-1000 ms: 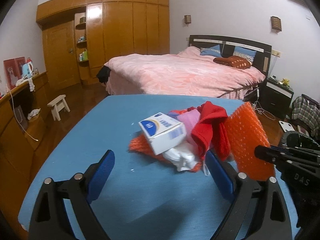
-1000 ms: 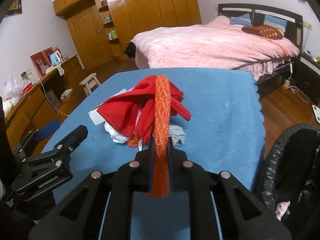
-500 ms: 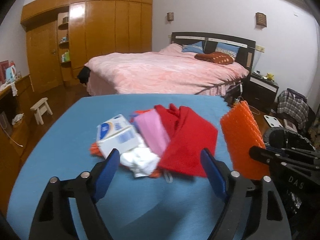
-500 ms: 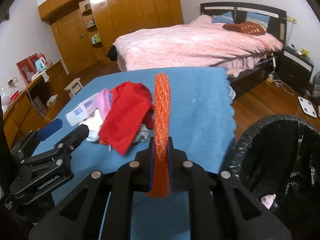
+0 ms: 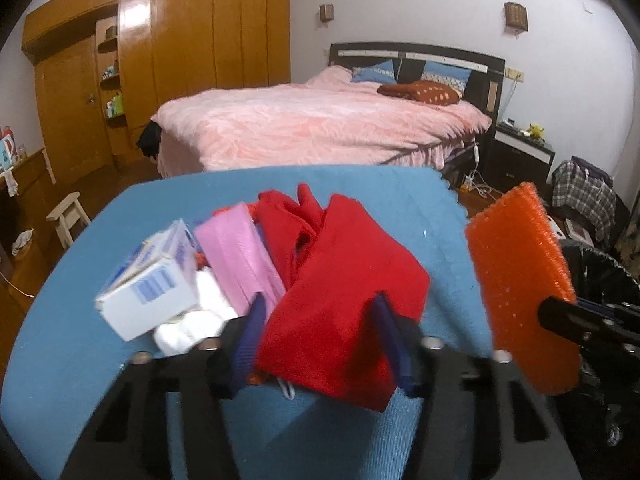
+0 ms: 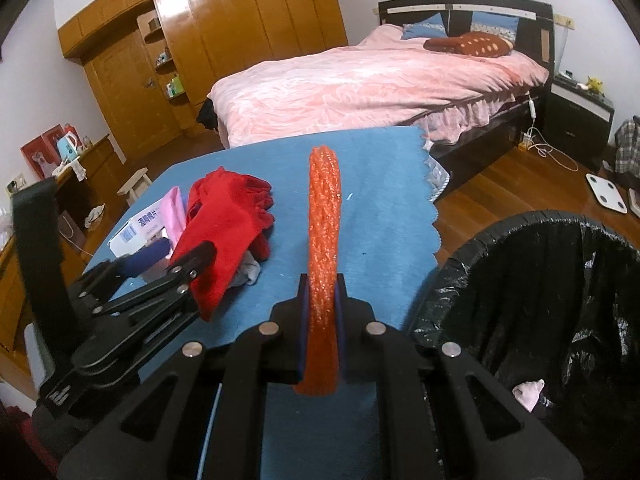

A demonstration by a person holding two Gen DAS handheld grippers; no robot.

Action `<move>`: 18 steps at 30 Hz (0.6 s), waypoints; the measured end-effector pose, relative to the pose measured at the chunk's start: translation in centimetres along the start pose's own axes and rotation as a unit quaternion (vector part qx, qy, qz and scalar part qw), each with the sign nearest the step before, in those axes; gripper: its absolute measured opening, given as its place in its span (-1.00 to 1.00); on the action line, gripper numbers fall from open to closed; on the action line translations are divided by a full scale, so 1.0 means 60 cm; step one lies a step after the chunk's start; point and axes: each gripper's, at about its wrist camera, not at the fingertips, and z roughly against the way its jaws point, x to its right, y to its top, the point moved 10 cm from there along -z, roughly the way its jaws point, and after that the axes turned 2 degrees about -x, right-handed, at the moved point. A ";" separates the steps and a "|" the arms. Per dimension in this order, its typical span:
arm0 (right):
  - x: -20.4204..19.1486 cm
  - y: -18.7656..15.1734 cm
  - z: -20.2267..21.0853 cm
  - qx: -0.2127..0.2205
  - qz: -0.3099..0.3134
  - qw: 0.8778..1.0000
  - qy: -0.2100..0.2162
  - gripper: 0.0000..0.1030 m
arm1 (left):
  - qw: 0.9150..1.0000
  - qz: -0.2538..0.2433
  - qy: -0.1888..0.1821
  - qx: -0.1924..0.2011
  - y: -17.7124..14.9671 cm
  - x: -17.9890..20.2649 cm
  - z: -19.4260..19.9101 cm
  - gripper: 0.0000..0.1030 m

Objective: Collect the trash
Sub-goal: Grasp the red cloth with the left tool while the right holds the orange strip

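Observation:
A pile of trash lies on the blue table (image 5: 120, 364): a red cloth (image 5: 344, 300), a pink cloth (image 5: 236, 256), a white and blue box (image 5: 152, 288) and white tissue (image 5: 188, 328). My left gripper (image 5: 320, 340) has its fingers half closed around the near end of the red cloth, which also shows in the right wrist view (image 6: 224, 224). My right gripper (image 6: 320, 320) is shut on an orange mesh pad (image 6: 322, 248), held upright above the table's right edge; it also shows in the left wrist view (image 5: 520, 280).
A bin lined with a black bag (image 6: 540, 300) stands at the table's right side, with a pink scrap inside. A pink bed (image 6: 360, 80) lies beyond the table. Wooden wardrobes (image 5: 180, 60) and a small stool (image 5: 68, 216) are at the left.
My left gripper moved forward and right onto the pile and narrowed around the red cloth. My right gripper carried the orange pad right, towards the bin.

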 end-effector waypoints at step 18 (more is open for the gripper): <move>0.010 0.002 0.028 0.012 -0.016 1.000 0.015 -0.79 | 0.997 -0.008 -0.067 0.026 -0.012 0.055 0.099 -0.90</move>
